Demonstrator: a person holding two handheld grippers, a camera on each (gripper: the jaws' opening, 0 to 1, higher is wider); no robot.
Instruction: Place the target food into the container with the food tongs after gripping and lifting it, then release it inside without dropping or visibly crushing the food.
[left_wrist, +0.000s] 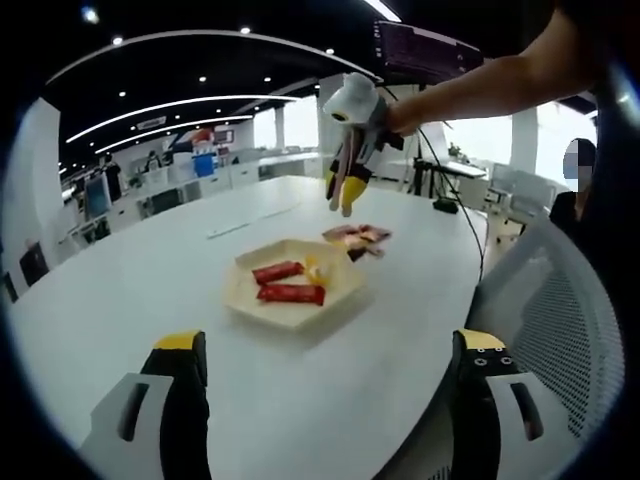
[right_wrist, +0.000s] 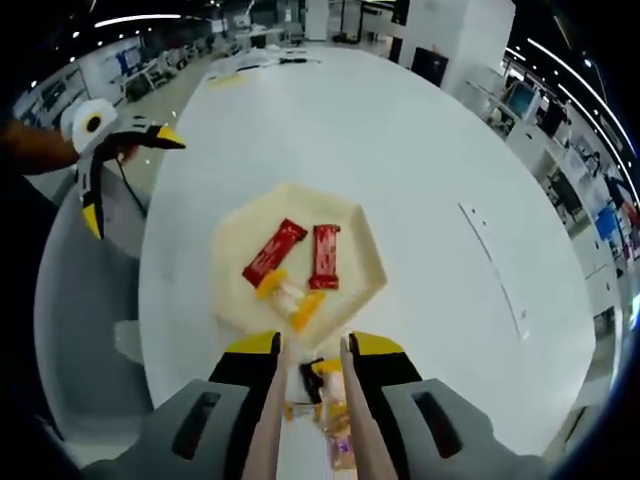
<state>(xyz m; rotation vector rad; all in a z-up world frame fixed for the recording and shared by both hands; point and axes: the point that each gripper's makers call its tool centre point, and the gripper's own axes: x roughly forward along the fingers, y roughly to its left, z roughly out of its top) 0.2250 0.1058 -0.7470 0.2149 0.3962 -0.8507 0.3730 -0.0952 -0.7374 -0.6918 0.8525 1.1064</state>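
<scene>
Tongs (right_wrist: 312, 420) between right gripper (right_wrist: 312, 352) fingers, above snack packets (right_wrist: 330, 400), beside tray (right_wrist: 365, 250).

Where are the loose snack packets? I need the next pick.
In the left gripper view, snack packets lie on the white table, just beyond the tray.

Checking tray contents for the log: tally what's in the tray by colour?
Tray contents, seen in the right gripper view:
Red bar packets: 2
Yellow-and-white wrapped piece: 1
Total: 3
More packets lie outside the tray, under the tongs, not counted.
</scene>
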